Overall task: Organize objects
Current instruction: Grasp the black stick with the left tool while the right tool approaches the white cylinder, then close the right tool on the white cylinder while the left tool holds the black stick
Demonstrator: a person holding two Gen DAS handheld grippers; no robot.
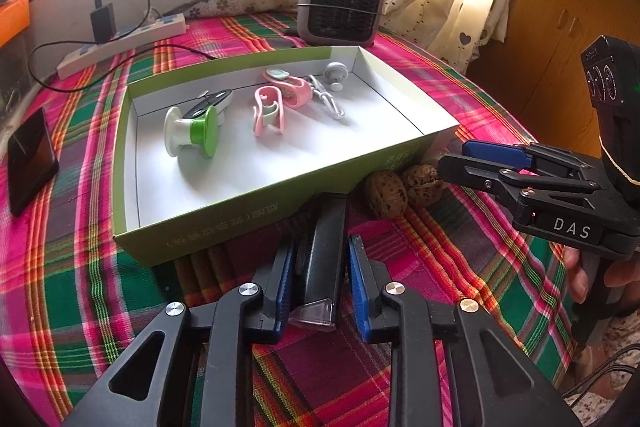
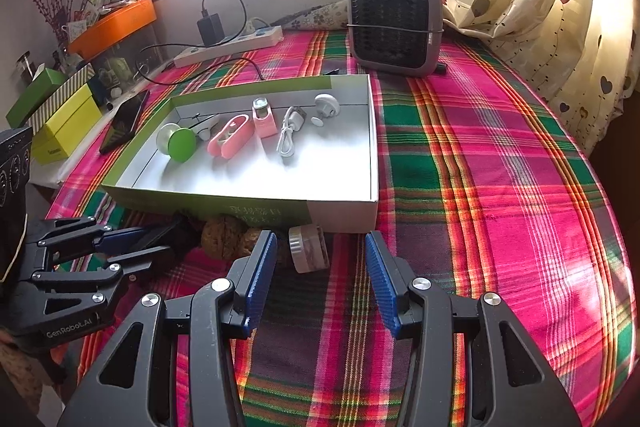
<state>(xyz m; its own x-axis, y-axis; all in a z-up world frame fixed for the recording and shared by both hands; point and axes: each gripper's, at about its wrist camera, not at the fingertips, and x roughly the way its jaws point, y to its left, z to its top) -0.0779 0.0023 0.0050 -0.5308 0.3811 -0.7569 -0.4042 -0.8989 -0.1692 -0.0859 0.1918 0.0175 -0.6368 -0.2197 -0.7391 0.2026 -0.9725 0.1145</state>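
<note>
A green-sided open box (image 1: 248, 195) (image 2: 344, 205) holds a green and white spool (image 1: 192, 135) (image 2: 178, 143), pink clips (image 1: 268, 111) (image 2: 232, 137), a white cable (image 1: 328, 99) (image 2: 286, 137) and a white knob (image 1: 335, 75) (image 2: 326, 107). My left gripper (image 1: 318, 243) has a black stapler-like object (image 1: 324, 255) between its fingers, just in front of the box; its right pad stands slightly off it. Two walnuts (image 1: 404, 187) (image 2: 226, 235) and a small round jar (image 2: 308, 247) lie at the box's front. My right gripper (image 2: 320, 247) is open, straddling the jar.
A grey fan heater (image 1: 342, 3) (image 2: 394, 23) stands behind the box. A power strip (image 1: 120, 43) (image 2: 228, 47) with a charger and a black phone (image 1: 30, 159) (image 2: 126, 125) lie left. Green boxes (image 2: 60, 115) stand far left. The plaid cloth (image 2: 500, 187) stretches right.
</note>
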